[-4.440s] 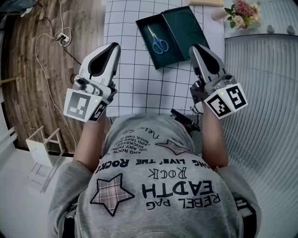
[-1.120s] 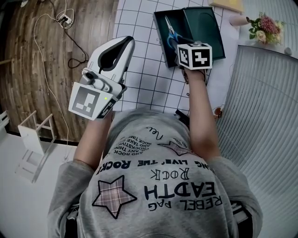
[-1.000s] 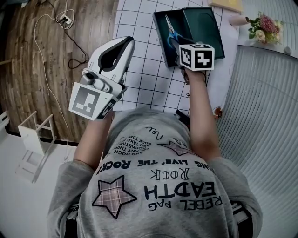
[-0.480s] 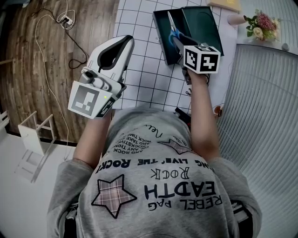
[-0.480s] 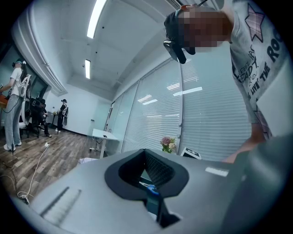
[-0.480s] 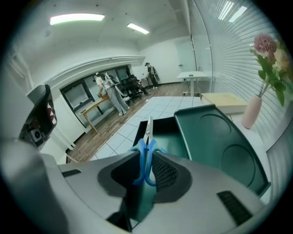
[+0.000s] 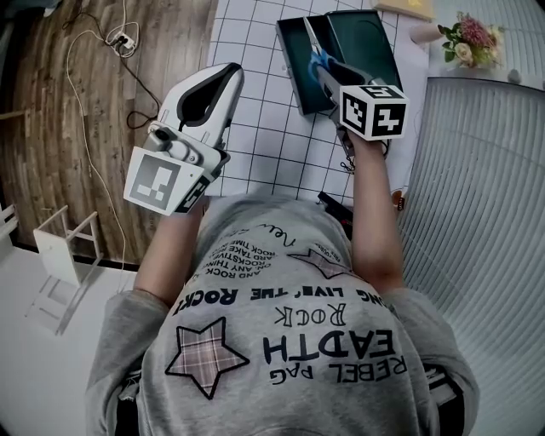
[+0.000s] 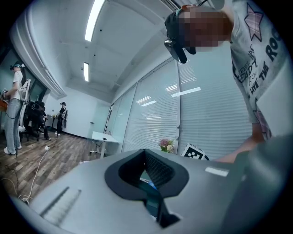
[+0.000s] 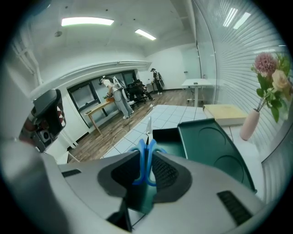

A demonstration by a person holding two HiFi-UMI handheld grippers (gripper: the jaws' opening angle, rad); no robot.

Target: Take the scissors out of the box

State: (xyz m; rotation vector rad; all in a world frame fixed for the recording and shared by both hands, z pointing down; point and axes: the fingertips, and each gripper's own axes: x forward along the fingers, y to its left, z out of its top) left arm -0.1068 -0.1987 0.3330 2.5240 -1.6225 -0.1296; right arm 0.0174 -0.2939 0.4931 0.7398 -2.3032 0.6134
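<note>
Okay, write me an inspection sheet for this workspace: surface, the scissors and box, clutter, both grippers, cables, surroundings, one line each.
Surface: table covered by a gridded mat.
Job's things: dark green box lies open; blue-handled scissors are over its tray half, blades pointing away from the person.
Clutter: vase of flowers and a tan block at the table's far end.
Grippers: right gripper shut on the scissors' handles; left gripper jaws together, nothing between them, held at the mat's left edge.
Cables: white cable lying loose on the floor.
Surroundings: wooden floor, blinds, people at far desks.
</note>
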